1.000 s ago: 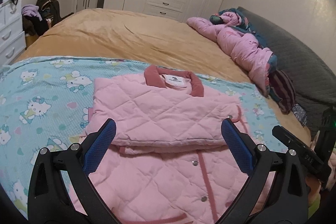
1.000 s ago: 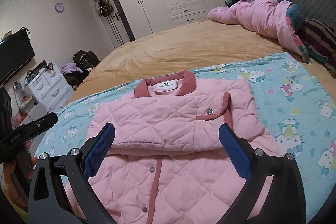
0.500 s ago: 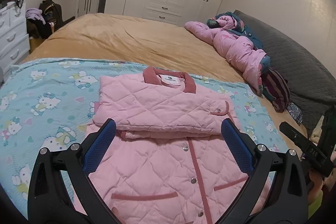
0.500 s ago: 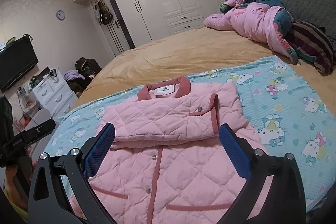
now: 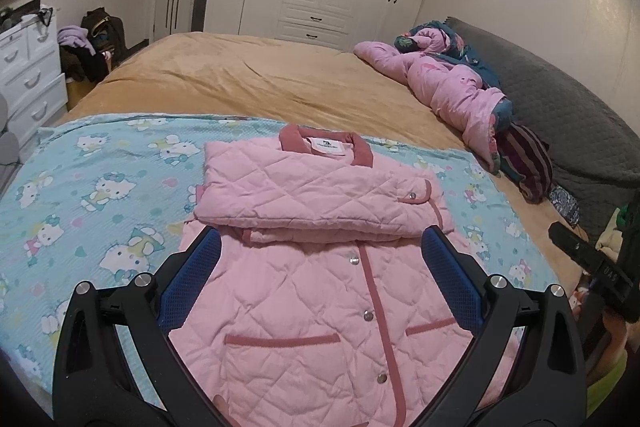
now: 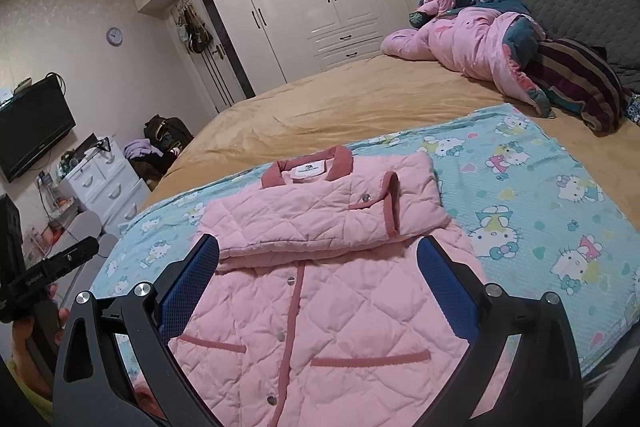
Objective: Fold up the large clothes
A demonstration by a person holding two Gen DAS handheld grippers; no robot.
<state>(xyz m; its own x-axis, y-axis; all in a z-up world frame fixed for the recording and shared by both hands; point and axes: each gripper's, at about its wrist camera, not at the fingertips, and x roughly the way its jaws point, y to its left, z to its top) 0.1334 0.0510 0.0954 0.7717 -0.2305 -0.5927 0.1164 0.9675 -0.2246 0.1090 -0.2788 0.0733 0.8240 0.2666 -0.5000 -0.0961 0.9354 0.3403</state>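
My left gripper (image 5: 320,263) and right gripper (image 6: 318,263) both hang spread wide, holding nothing, above the near half of the pink quilted jacket (image 5: 320,291). It lies buttoned, sleeves folded across the chest, on the cartoon-cat blanket (image 5: 100,187); beyond stretches the tan bedspread (image 5: 260,75).

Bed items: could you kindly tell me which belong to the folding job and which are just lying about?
Job:
- pink quilted jacket with rose trim, sleeves folded across
- Hello Kitty patterned blue blanket beneath it

Lying about:
- crumpled pink duvet
- striped dark cushion
- white drawer chest
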